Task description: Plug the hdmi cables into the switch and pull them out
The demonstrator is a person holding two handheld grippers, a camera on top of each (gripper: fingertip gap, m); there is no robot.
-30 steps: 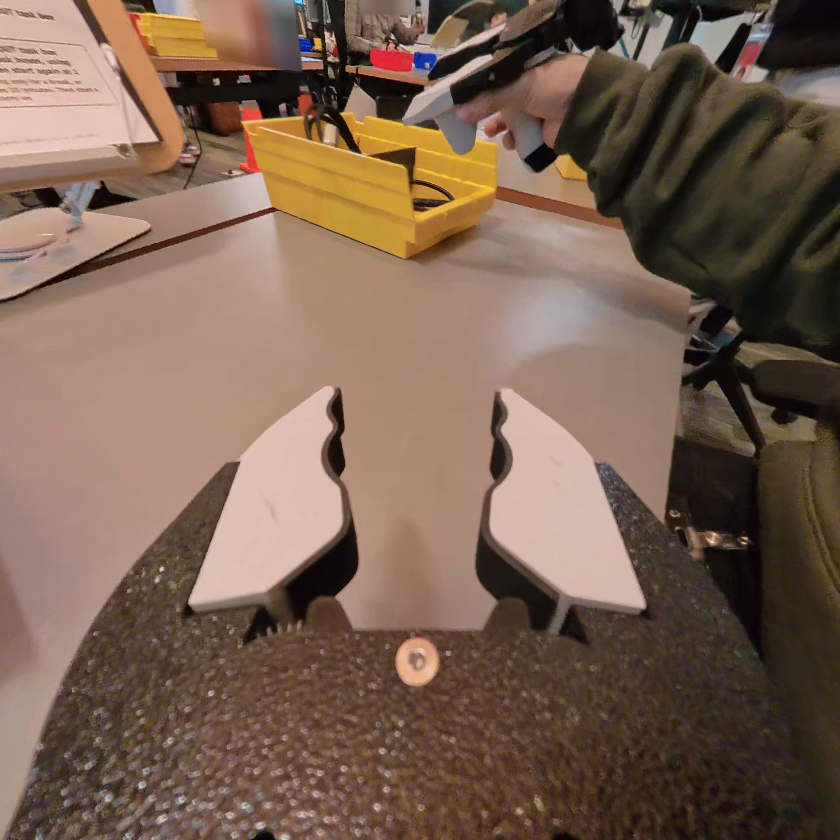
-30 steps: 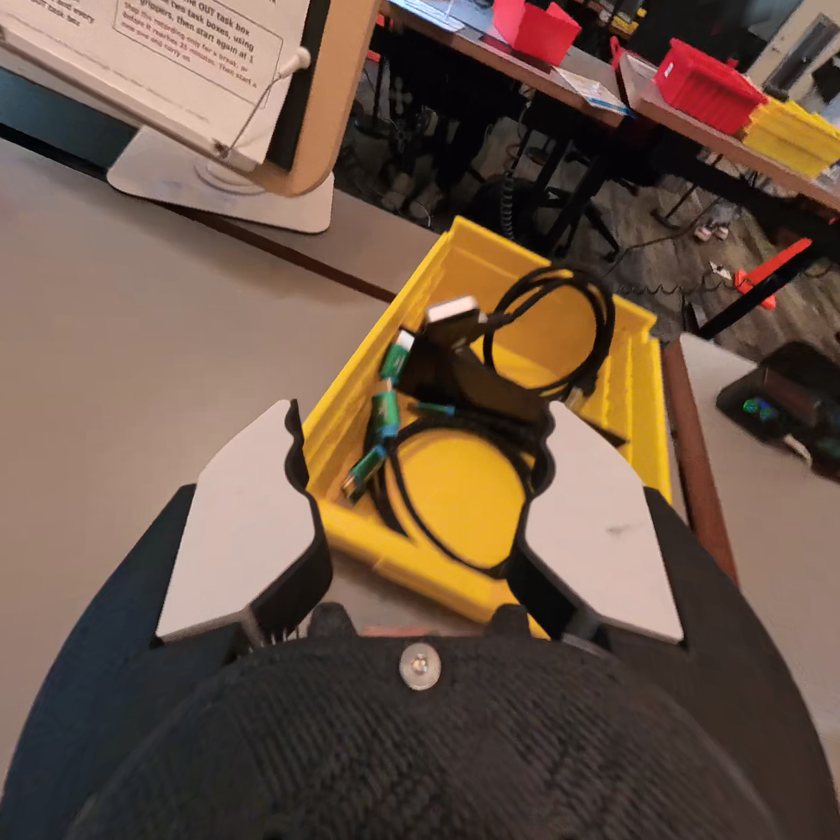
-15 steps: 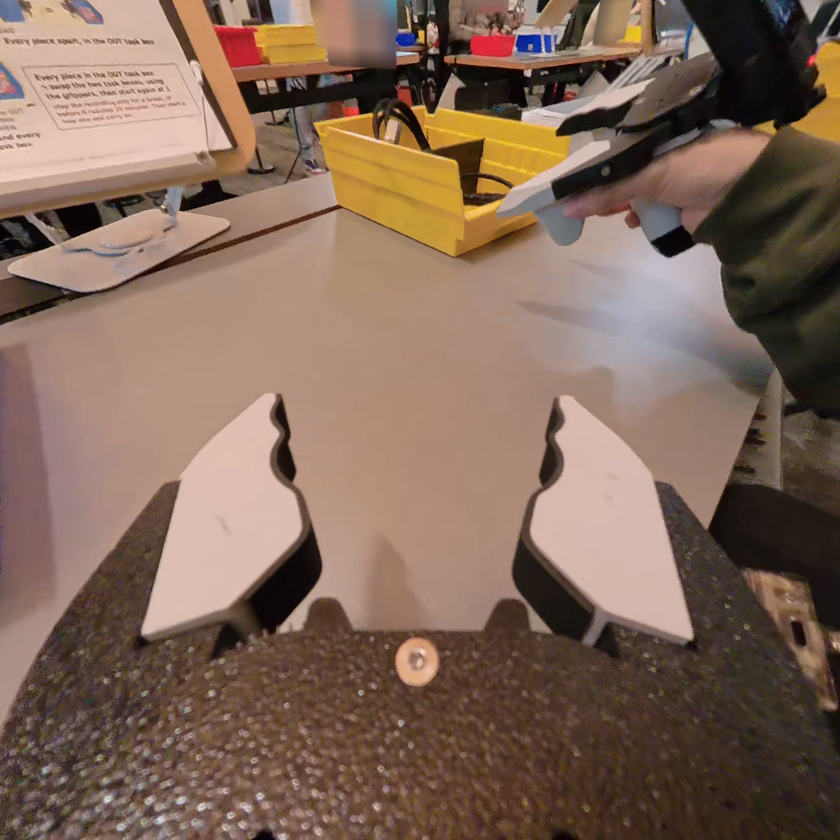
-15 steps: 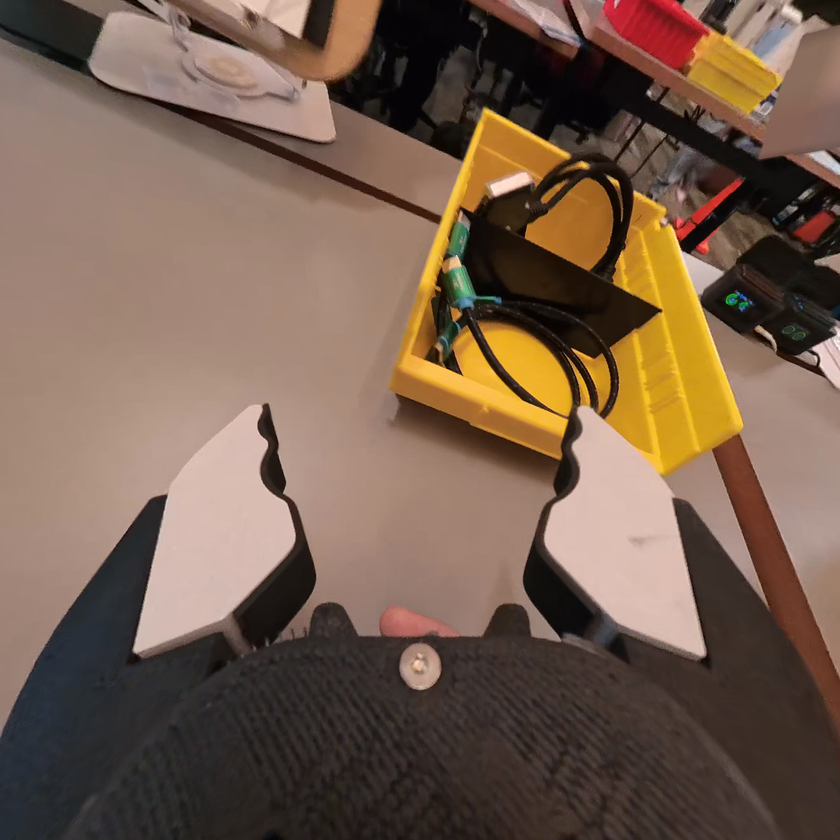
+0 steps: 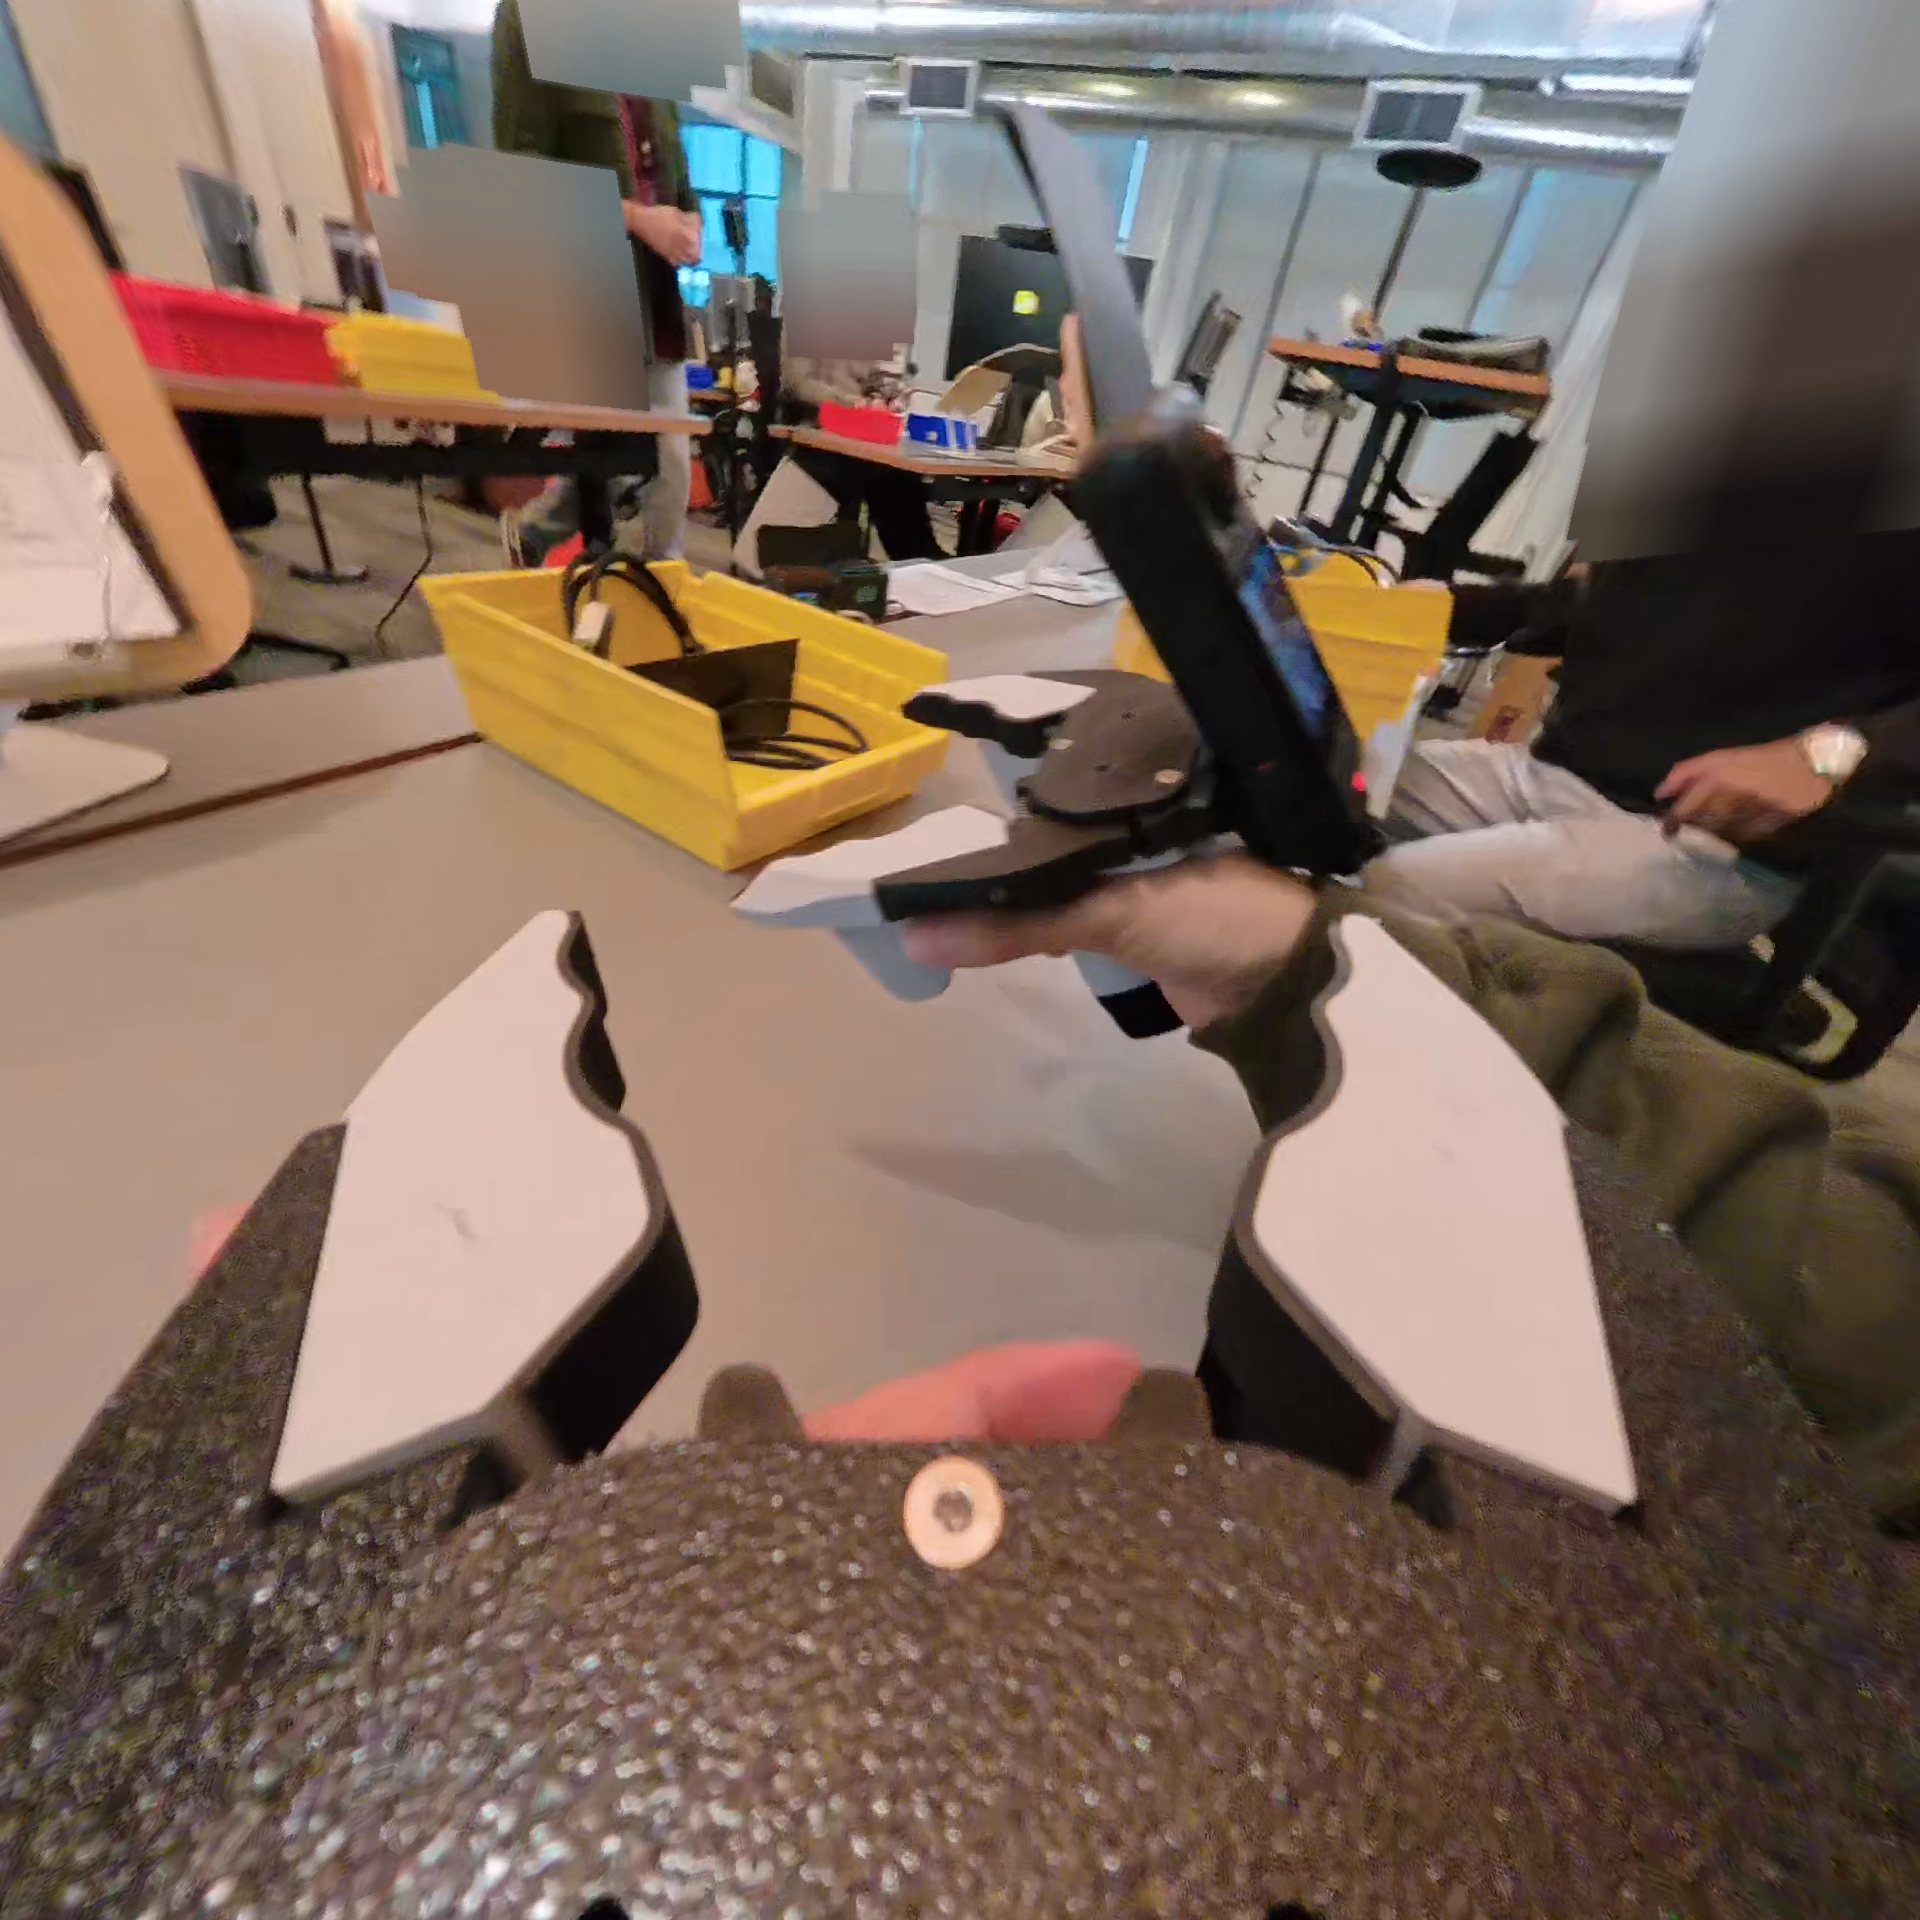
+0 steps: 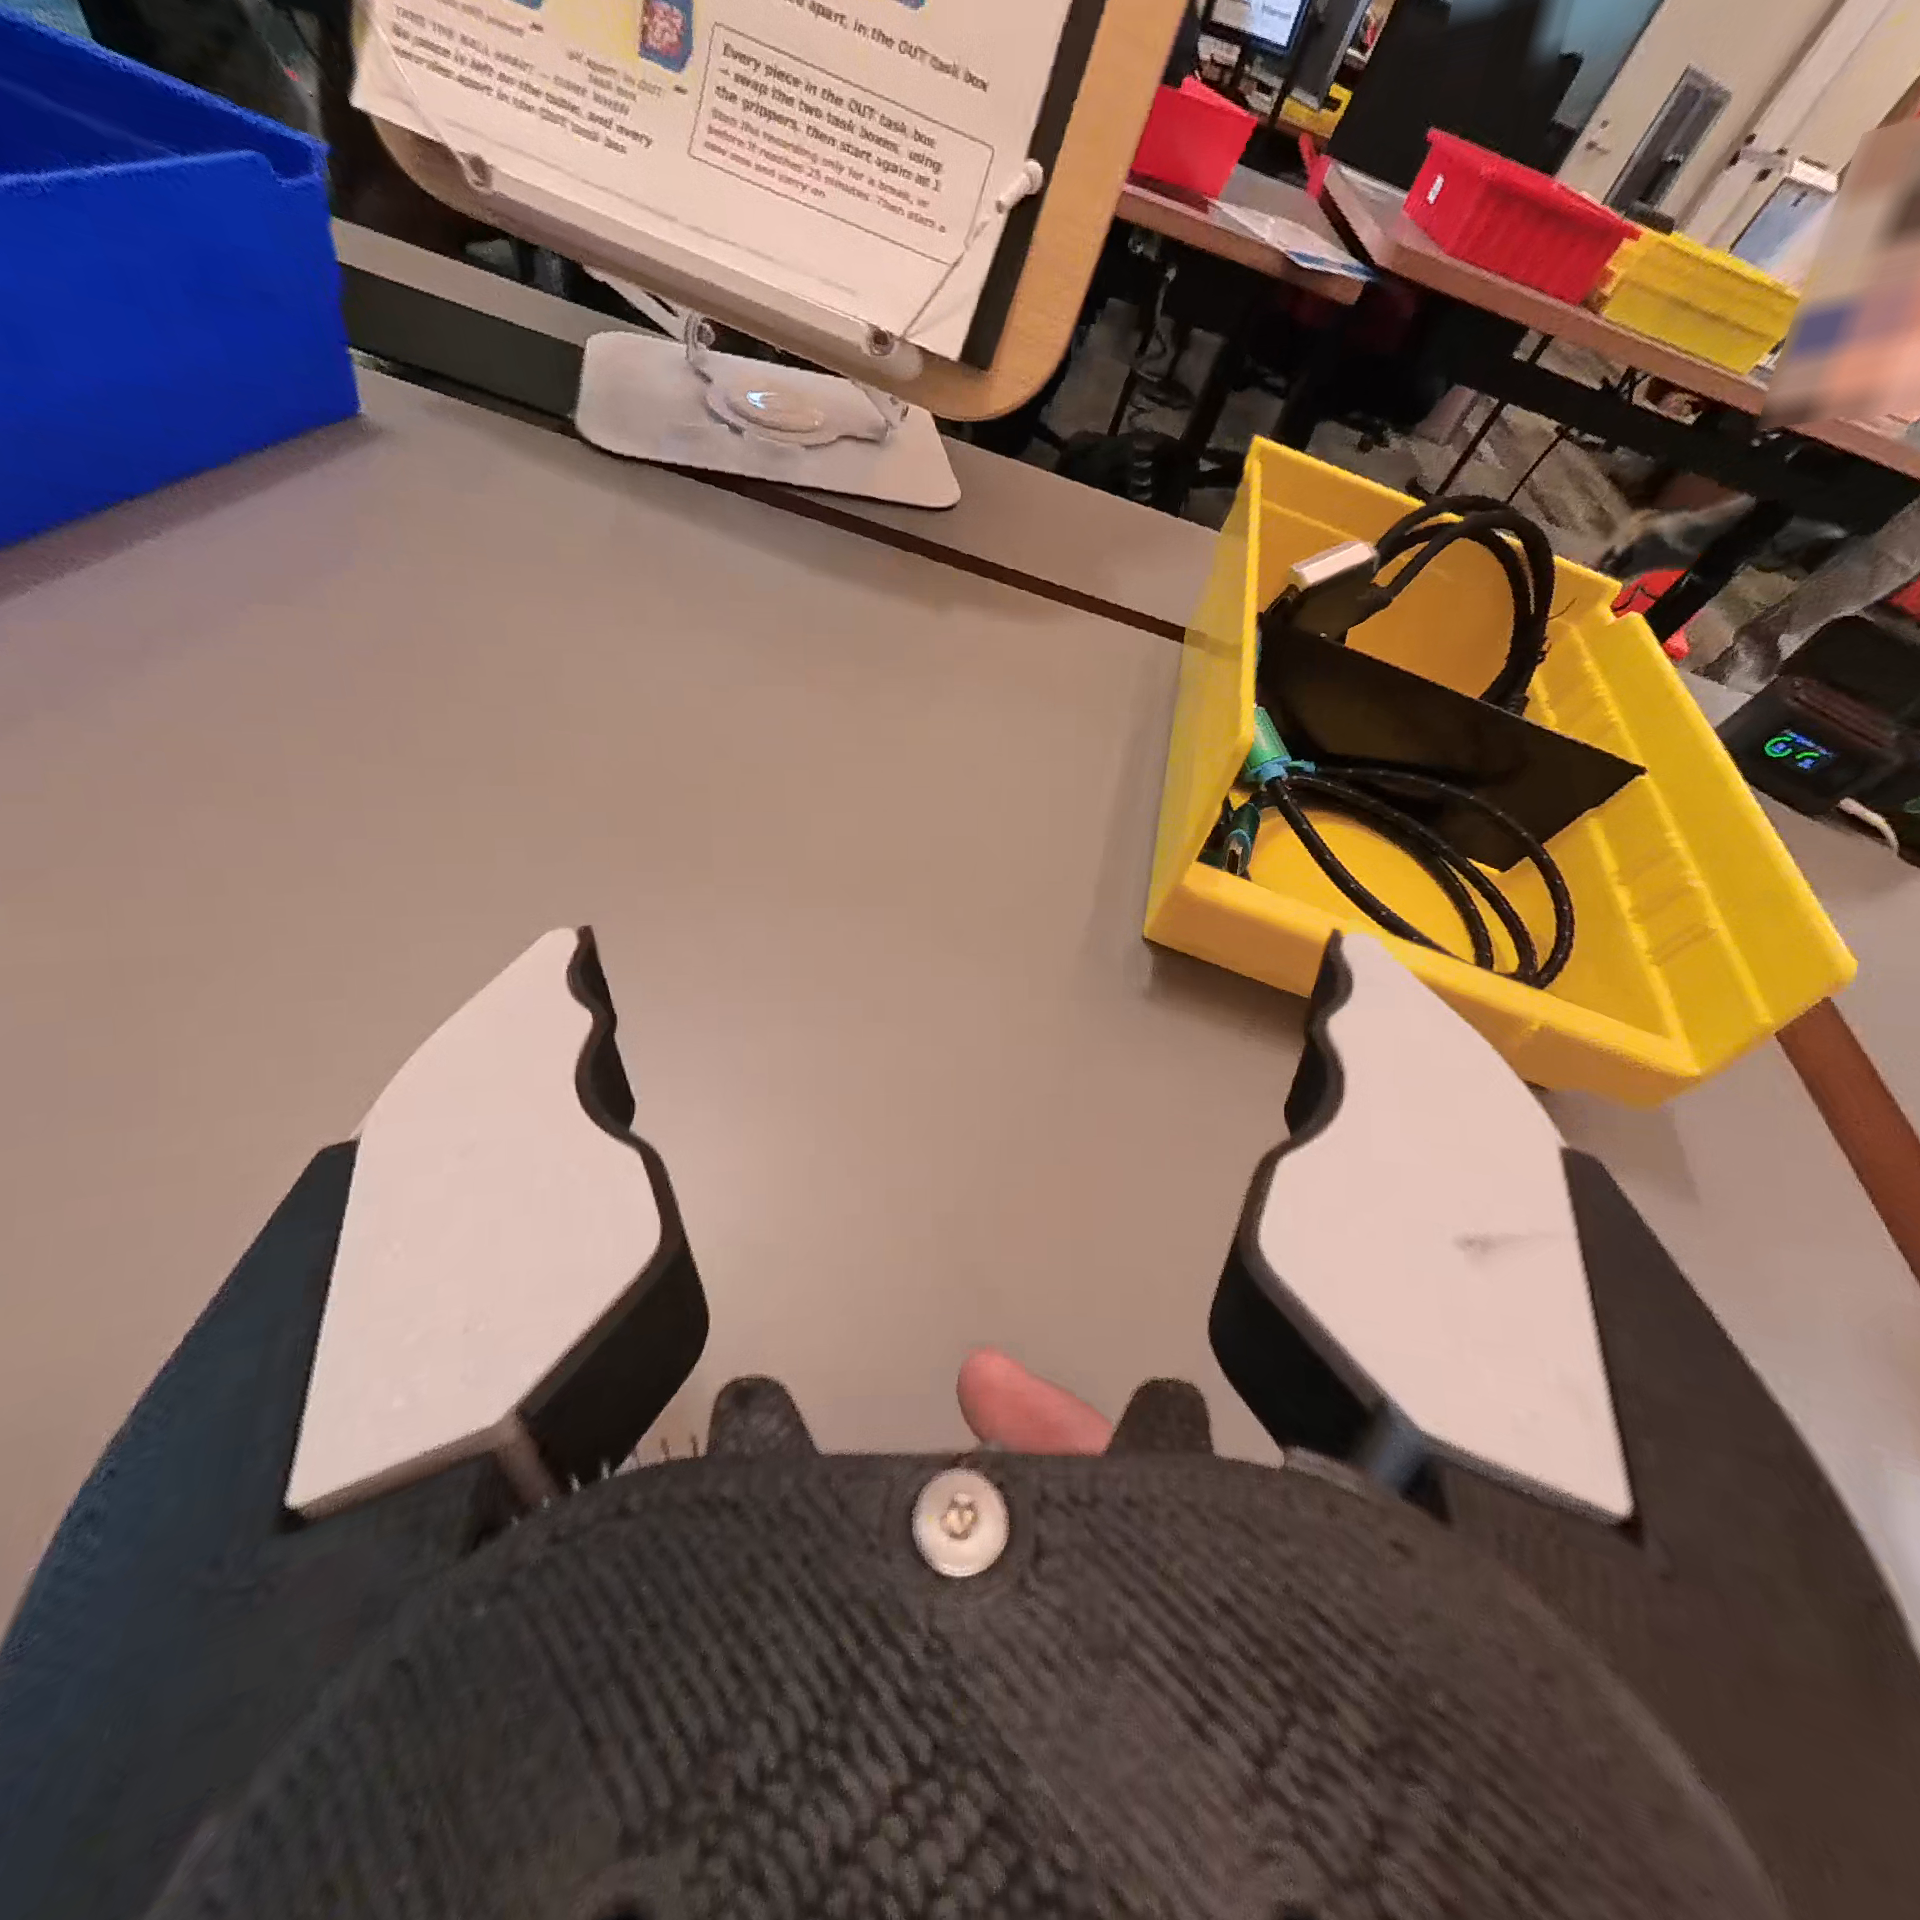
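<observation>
A yellow bin (image 6: 1621,987) sits at the table's far right edge and holds coiled black HDMI cables (image 6: 1444,862) with green-tipped plugs (image 6: 1262,764), a silver plug (image 6: 1330,566) and a black divider (image 6: 1455,738). The switch is not distinguishable. The bin also shows in the left wrist view (image 5: 644,727). My right gripper (image 6: 956,997) is open and empty above the bare table, left of the bin. It shows in the left wrist view (image 5: 883,800), held in a hand beside the bin. My left gripper (image 5: 956,987) is open and empty, nearer the table's front.
A document stand with a printed sheet (image 6: 748,208) on a flat base (image 6: 769,436) stands at the table's back. A blue bin (image 6: 156,312) is at the back left. A seated person (image 5: 1662,779) is beyond the right table edge. A dark seam (image 6: 935,551) crosses the table.
My right gripper has pulled back and left away from over the yellow bin, which now lies to its right. My left gripper has tilted up and opened wider. Both remain empty.
</observation>
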